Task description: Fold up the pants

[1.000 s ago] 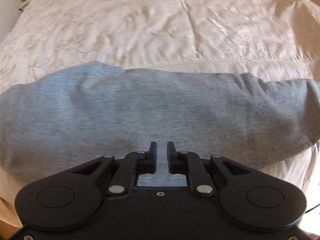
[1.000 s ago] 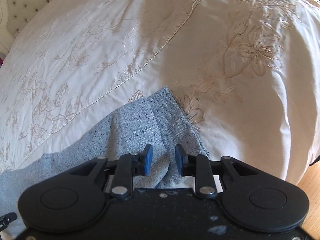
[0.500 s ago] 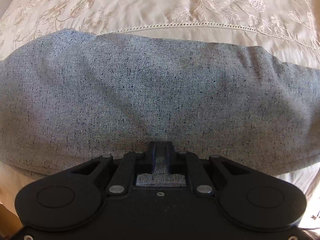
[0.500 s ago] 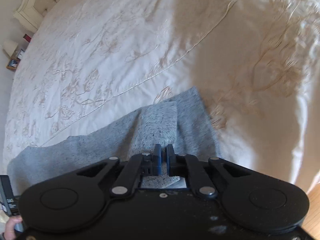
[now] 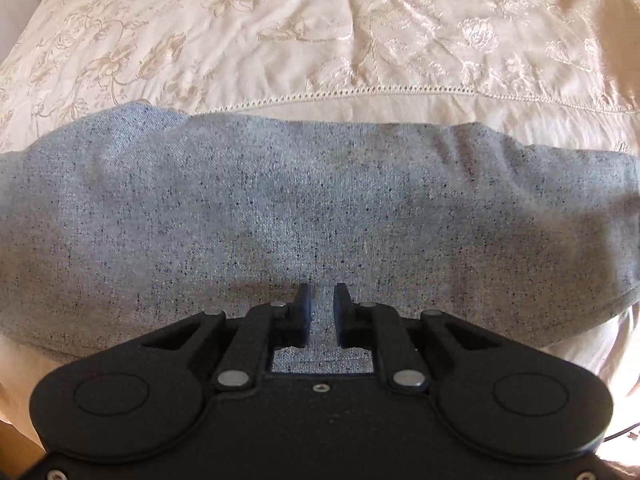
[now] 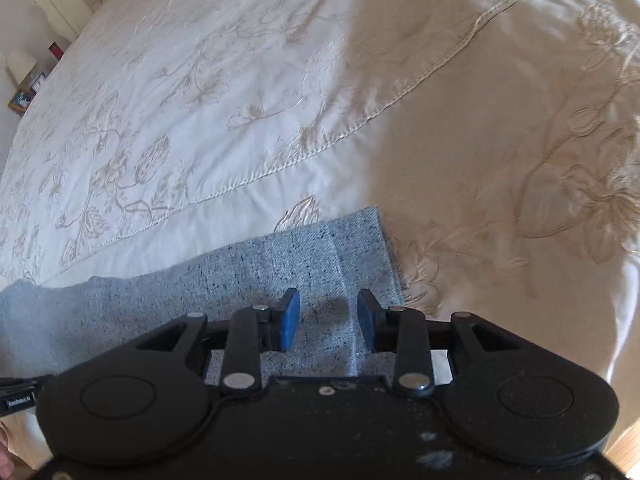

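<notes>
Landmark: grey pants [image 5: 312, 208], lying flat across the near part of the bed [image 5: 360, 32].

Beyond the pants: bare bedspread, nothing standing on it.
Right of the pant end [image 6: 360, 248]: bare bedspread.
Far beyond, at bed corner: headboard [image 6: 64, 4] and a small nightstand [image 6: 24, 88] with clutter.
Left claw [image 5: 320, 312] and right claw [image 6: 328, 320] each gape over the pants.

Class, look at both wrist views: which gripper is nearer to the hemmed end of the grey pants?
Right. The right gripper hangs open just above the pants beside their hemmed end. The left gripper, also open, sits over the middle of the pants' length, away from that end.
</notes>
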{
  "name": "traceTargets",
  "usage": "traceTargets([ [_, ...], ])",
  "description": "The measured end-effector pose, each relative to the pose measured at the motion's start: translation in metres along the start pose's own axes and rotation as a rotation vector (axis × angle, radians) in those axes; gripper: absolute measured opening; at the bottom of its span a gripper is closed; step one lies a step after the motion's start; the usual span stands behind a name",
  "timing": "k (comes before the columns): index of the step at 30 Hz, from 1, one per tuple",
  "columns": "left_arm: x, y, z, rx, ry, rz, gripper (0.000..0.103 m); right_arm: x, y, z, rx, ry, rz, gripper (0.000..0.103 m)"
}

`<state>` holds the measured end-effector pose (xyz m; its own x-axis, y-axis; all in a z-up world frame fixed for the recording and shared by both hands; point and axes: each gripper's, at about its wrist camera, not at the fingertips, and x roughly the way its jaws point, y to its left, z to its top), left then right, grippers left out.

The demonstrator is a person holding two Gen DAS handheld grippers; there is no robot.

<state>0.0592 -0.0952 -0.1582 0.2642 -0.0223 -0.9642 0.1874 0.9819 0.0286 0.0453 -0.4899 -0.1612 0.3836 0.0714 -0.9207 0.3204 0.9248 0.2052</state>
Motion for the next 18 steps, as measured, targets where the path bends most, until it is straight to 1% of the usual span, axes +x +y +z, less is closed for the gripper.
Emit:
traceTargets([
  [3,-0.017,-0.001,0.002,0.007,-0.054,0.004,0.019,0.013,0.007,-0.004,-0.101,0.035,-0.078,0.033],
  [5,-0.028,0.001,-0.001,0.017,-0.078,0.023,0.019,0.022,0.006,-0.006,-0.126,0.064,-0.081,0.033],
  [7,-0.035,0.003,-0.001,0.029,-0.09,0.034,0.019,0.02,0.007,-0.012,-0.125,0.076,-0.06,0.032],
  [8,-0.033,0.004,0.0,0.035,-0.094,0.042,0.019,0.02,0.009,-0.013,-0.13,0.091,-0.055,0.018],
  [9,-0.031,0.005,0.0,0.04,-0.095,0.048,0.019,0.019,0.014,-0.015,-0.152,0.112,-0.039,0.008],
  [10,-0.03,0.005,-0.003,0.043,-0.093,0.051,0.019,0.016,0.02,-0.017,-0.177,0.114,-0.038,0.008],
  [12,-0.029,0.006,-0.002,0.04,-0.087,0.05,0.02,0.001,0.029,-0.02,-0.224,0.074,-0.103,0.007],
  [14,-0.027,0.007,-0.001,0.031,-0.09,0.048,0.02,-0.011,0.029,-0.021,-0.253,0.048,-0.178,0.006],
  [17,-0.027,0.011,-0.001,0.021,-0.093,0.039,0.02,-0.017,0.016,-0.021,-0.233,0.052,-0.25,0.006],
  [18,-0.027,0.012,-0.001,0.021,-0.096,0.04,0.02,-0.015,0.011,-0.021,-0.218,0.055,-0.236,0.006],
])
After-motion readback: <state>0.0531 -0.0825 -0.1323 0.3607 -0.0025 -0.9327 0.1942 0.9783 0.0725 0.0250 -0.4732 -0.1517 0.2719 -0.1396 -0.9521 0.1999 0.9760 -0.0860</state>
